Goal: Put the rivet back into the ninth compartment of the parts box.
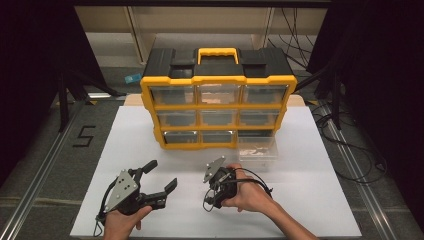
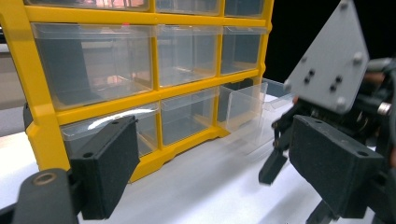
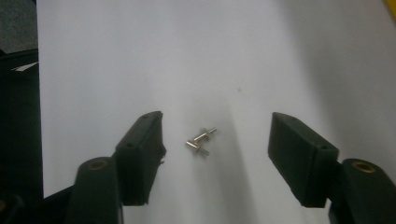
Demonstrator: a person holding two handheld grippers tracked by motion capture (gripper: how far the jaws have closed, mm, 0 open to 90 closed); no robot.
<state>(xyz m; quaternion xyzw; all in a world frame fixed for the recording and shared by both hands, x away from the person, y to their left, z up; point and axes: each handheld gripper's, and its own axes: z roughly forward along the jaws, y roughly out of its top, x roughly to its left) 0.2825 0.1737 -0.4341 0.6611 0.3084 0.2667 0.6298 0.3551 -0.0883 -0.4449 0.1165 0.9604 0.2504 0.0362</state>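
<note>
The left gripper (image 1: 159, 177) hangs with jaws spread wide and empty, low over the white table (image 1: 310, 200); the right gripper (image 3: 215, 154), jaws parted, points down around small brass screws (image 3: 201, 140), before the yellow organizer (image 1: 218, 107)

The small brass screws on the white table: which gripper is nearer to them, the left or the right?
The right gripper. Its open jaws point down at the small brass screws, one jaw on each side. The left gripper is farther, open, off to the left.
</note>
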